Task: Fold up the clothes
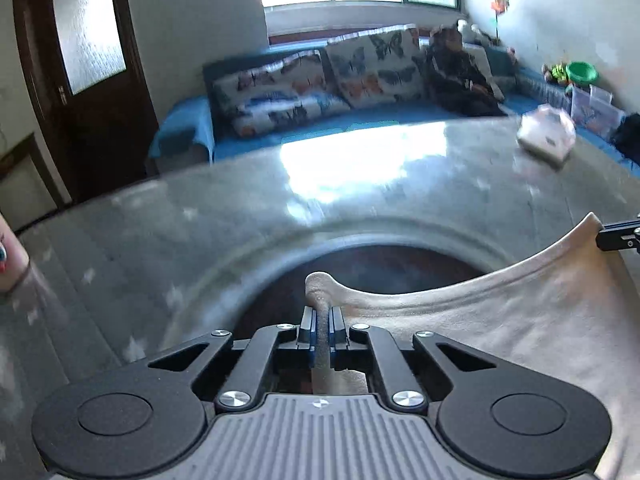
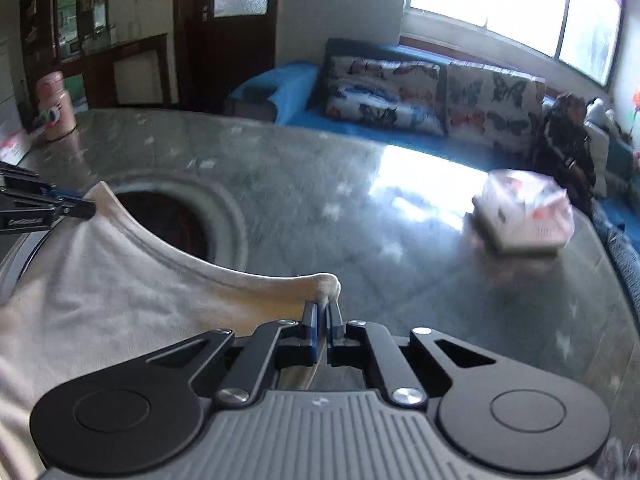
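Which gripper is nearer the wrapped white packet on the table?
Right. The right gripper, shut on the cream garment, has the packet just ahead to its right. The left gripper holds the garment's other end, farther from the packet.

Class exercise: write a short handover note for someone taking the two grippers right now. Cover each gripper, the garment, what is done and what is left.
Left gripper: shut on one corner of the cream garment.
Right gripper: shut on the opposite corner.
The garment hangs stretched between them above the grey table, its curved edge facing forward.
Done: garment picked up and spread.
Left: lay it flat and make the folds; none shows yet.
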The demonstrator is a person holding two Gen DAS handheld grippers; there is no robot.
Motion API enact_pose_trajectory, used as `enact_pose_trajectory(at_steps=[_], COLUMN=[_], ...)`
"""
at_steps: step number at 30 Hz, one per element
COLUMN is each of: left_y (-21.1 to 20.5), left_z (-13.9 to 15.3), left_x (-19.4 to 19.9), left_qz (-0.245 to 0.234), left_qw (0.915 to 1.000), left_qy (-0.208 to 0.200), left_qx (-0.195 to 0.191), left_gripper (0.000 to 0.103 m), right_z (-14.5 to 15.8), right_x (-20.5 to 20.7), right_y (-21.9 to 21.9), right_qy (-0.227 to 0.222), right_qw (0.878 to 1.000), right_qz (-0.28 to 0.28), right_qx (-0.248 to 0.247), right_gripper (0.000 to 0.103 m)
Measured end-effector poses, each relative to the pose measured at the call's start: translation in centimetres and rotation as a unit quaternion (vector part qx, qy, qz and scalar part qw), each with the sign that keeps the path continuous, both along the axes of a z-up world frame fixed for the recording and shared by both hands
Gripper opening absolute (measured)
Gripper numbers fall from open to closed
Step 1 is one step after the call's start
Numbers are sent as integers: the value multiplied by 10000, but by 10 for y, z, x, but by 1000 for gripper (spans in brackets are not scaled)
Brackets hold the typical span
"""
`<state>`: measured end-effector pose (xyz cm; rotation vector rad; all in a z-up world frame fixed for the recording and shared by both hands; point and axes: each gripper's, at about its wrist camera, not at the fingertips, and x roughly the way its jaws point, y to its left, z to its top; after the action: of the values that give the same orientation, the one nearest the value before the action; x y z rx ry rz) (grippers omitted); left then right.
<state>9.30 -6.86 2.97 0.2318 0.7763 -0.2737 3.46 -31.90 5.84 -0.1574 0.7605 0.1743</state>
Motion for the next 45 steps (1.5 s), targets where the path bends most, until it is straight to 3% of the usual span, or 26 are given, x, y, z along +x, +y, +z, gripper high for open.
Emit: enact_pose_trajectory(at_steps=[7, 13, 16, 19, 25, 28, 32, 36, 37, 39, 45], left_y=[3, 9, 9, 1, -32, -39, -45, -46, -46, -45, -45], left_z=[-5, 10, 22, 25, 12, 7, -1, -5, -5, -5, -6], left_x=[27, 16, 7, -5, -32, -39, -43, -47, -47, -47, -46], left_qz=[75, 215, 87, -234, -854, -1000, -1056, -1034, -1023, -1008, -996], left_qw=[9999, 9992, 9994, 9976, 9940, 9922, 9915, 9918, 9918, 9919, 9924], left_qy=[-90, -321, -244, 41, 298, 375, 480, 491, 490, 499, 438], left_qx=[88, 130, -209, -646, -612, -645, -584, -568, -580, -594, -568], left_gripper=[13, 15, 15, 15, 15, 15, 15, 15, 15, 15, 15], right_z=[-21, -3, 9, 13, 11, 12, 2, -9, -11, -15, -12], right_x=[34, 5, -21, -56, -129, -152, -159, -159, -157, -158, -182], right_y=[7, 16, 32, 53, 93, 102, 116, 132, 134, 138, 134], right_qy=[202, 41, 89, 338, 645, 699, 677, 420, 423, 426, 462], right_qw=[9994, 9989, 9965, 9874, 9559, 9426, 9382, 9420, 9422, 9417, 9292], right_qz=[-28, 367, 820, 1534, 2863, 3263, 3394, 3324, 3320, 3332, 3658], right_qx=[-285, -289, -151, 175, 147, 77, -8, -202, -185, -173, -243], right_gripper=[7, 11, 12, 13, 20, 25, 28, 25, 13, 3, 2])
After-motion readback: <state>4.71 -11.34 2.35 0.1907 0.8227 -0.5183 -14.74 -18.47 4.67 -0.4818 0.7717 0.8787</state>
